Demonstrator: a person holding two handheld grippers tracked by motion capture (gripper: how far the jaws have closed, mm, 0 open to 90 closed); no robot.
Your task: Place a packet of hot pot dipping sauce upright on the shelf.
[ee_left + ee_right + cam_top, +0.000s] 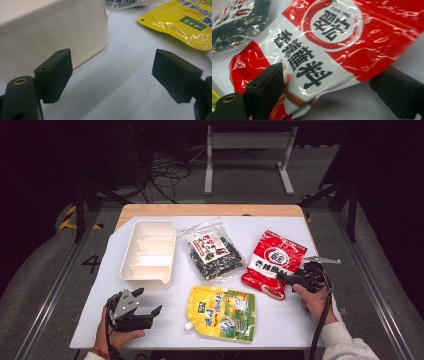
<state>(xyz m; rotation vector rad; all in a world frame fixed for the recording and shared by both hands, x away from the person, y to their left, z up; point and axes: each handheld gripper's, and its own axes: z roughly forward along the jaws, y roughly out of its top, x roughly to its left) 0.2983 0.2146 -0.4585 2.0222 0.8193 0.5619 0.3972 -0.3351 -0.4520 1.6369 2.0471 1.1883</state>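
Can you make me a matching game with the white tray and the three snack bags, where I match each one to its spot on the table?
Things:
1. white tray
2. clear bag of dark snacks
3. red pouch
4. yellow spouted pouch

Places:
A. at the open jaws of the right gripper
B. near edge of the table, in the middle
C. far left, beyond the left gripper
D. between the tray and the red pouch

Pairs: 1-C, 2-D, 3-A, 4-B
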